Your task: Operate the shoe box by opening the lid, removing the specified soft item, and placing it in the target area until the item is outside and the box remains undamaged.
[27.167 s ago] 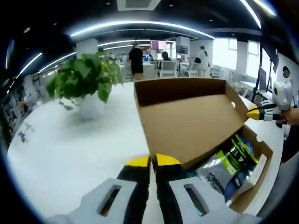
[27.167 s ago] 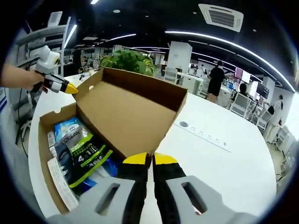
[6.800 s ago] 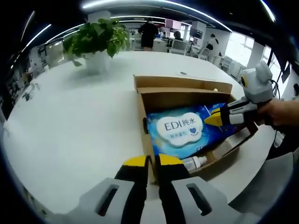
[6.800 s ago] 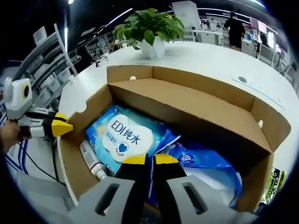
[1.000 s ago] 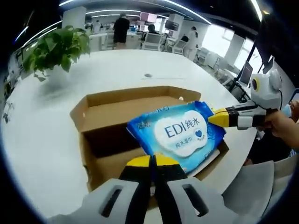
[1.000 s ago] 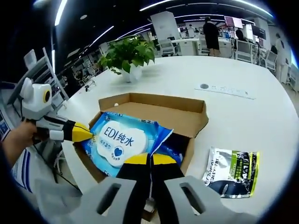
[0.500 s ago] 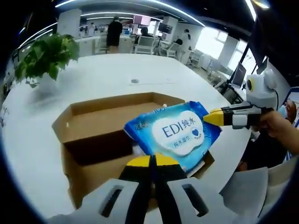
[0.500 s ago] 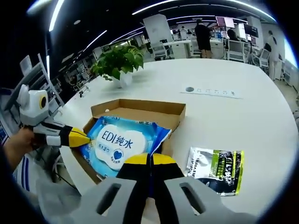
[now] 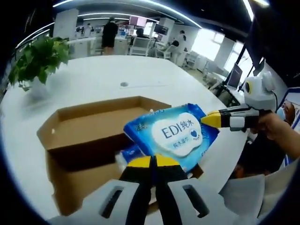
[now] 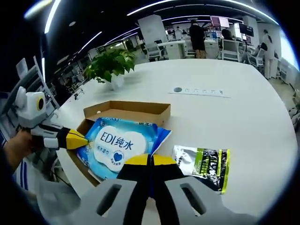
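A blue wipes pack point(image 9: 173, 133) with a white "EDI" label hangs above the open cardboard shoe box point(image 9: 84, 126). My left gripper point(image 9: 152, 161) is shut on the pack's near edge. My right gripper point(image 9: 211, 119) comes in from the right, its yellow tip pinching the pack's far corner. In the right gripper view the same pack point(image 10: 117, 140) sits over the box point(image 10: 126, 108); my right gripper point(image 10: 150, 160) is shut on it, and my left gripper point(image 10: 79, 139) grips its left edge. Another blue pack point(image 9: 129, 152) lies inside the box.
A green and black pouch point(image 10: 204, 161) lies on the white table right of the box. A potted plant point(image 10: 110, 63) stands at the far side, and a socket strip point(image 10: 199, 91) is set into the tabletop. People and desks are far behind.
Both grippers have kept hold of the wipes pack and carried it up and away from the box. The box looks smaller and lower in the right gripper view.
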Demonstrator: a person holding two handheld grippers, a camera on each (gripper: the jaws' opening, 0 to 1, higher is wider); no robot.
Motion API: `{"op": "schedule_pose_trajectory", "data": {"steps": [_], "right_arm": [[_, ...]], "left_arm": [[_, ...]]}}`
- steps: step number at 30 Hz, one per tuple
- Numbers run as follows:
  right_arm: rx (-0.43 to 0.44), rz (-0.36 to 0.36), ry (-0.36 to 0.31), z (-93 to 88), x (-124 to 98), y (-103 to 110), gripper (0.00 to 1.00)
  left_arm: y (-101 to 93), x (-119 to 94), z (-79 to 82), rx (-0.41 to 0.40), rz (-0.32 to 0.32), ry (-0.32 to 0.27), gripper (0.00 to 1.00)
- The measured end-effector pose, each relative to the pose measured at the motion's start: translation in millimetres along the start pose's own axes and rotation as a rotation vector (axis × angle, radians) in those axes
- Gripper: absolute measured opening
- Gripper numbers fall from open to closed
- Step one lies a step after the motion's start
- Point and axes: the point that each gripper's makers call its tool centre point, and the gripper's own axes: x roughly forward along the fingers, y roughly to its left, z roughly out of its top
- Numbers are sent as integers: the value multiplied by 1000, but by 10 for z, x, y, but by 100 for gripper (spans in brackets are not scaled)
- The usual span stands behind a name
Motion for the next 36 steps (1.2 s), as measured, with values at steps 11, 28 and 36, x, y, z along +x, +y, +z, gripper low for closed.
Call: {"op": "schedule_pose_trajectory", "data": {"steps": [11,28,36], "right_arm": [[26,-39,-11,4,-134,-304,0],[62,-85,-19,-62,-308,-736,0],[78,-102,-23,-82,-350,-936,0]], "left_arm": [[-259,202,74,14,-32,-2,0],[-641,494,116,55,-78,17,0],[-792,648,115,72,-90,24,0]]}}
